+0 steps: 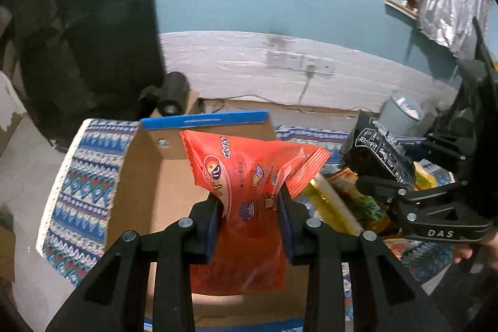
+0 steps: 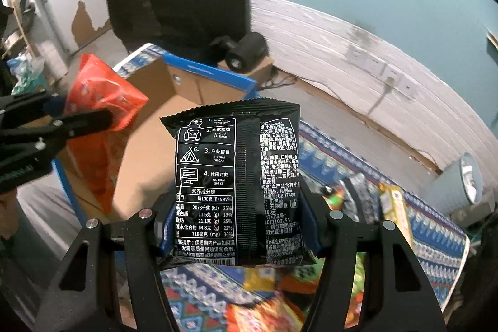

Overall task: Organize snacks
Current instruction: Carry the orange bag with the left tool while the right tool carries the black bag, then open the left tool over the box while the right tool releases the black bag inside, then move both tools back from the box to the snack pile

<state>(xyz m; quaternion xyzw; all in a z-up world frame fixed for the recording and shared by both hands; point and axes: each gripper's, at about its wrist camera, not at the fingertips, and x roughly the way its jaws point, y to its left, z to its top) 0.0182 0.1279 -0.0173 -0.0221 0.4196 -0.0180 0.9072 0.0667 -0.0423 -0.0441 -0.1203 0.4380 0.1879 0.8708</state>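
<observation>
My left gripper (image 1: pixel 251 207) is shut on an orange-red snack bag (image 1: pixel 246 173), which hangs above the open cardboard box (image 1: pixel 149 185) with blue-edged flaps. My right gripper (image 2: pixel 238 226) is shut on a black snack packet (image 2: pixel 236 176) with white print, held upright over the patterned cloth just right of the box (image 2: pixel 149 157). The left wrist view shows the right gripper (image 1: pixel 389 173) and its black packet (image 1: pixel 376 151) at the right. In the right wrist view, the left gripper (image 2: pixel 77 117) holds the orange-red bag (image 2: pixel 99 101) at the left.
Several loose snack packs (image 2: pixel 367 201) in yellow, green and orange lie on the blue patterned cloth (image 2: pixel 326 151). A grey bin (image 2: pixel 457 185) stands at the right by the wall. A dark camera (image 1: pixel 171 95) sits on a carton behind the box. A hand (image 1: pixel 467 251) shows at the right edge.
</observation>
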